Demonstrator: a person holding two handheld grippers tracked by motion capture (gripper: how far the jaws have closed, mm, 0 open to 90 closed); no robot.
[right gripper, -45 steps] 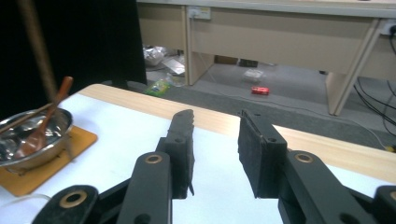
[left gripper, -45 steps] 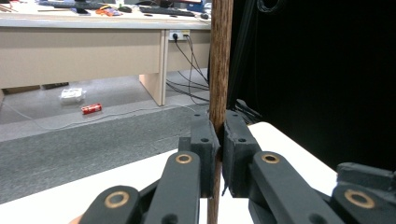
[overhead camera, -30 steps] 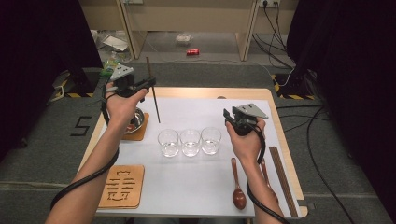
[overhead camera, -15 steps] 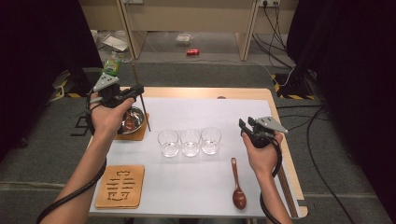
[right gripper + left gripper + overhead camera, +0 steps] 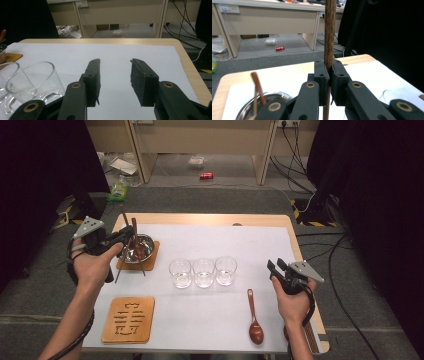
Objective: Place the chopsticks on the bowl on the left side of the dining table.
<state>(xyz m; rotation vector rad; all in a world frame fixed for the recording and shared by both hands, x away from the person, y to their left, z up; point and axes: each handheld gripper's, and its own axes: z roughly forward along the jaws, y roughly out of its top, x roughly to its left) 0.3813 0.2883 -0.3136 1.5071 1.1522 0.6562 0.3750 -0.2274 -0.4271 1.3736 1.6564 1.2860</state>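
Observation:
My left gripper [image 5: 127,234] [image 5: 329,68] is shut on a dark wooden stick [image 5: 123,215] [image 5: 329,37], which stands nearly upright between the pads. It hovers over a metal bowl [image 5: 146,242] [image 5: 244,110] at the table's left. A second reddish stick [image 5: 135,227] [image 5: 258,87] leans in that bowl. My right gripper [image 5: 275,266] [image 5: 115,62] is open at the right side, low over the white sheet, with nothing between its jaws, which have just been opening. Three clear glasses [image 5: 203,272] [image 5: 35,80] stand in a row mid-table. A wooden spoon [image 5: 255,317] lies near the front, left of my right hand.
The bowl rests on a square wooden coaster [image 5: 152,257]. A carved wooden coaster [image 5: 129,319] lies at the front left. A white sheet [image 5: 225,240] covers most of the tabletop. Beyond the table's far edge are cabinets, cables and a red can [image 5: 206,175] on the floor.
My left hand has carried the stick leftward to over the bowl. My right hand has moved right and nearer the front edge, away from the glasses, its jaws a little wider.

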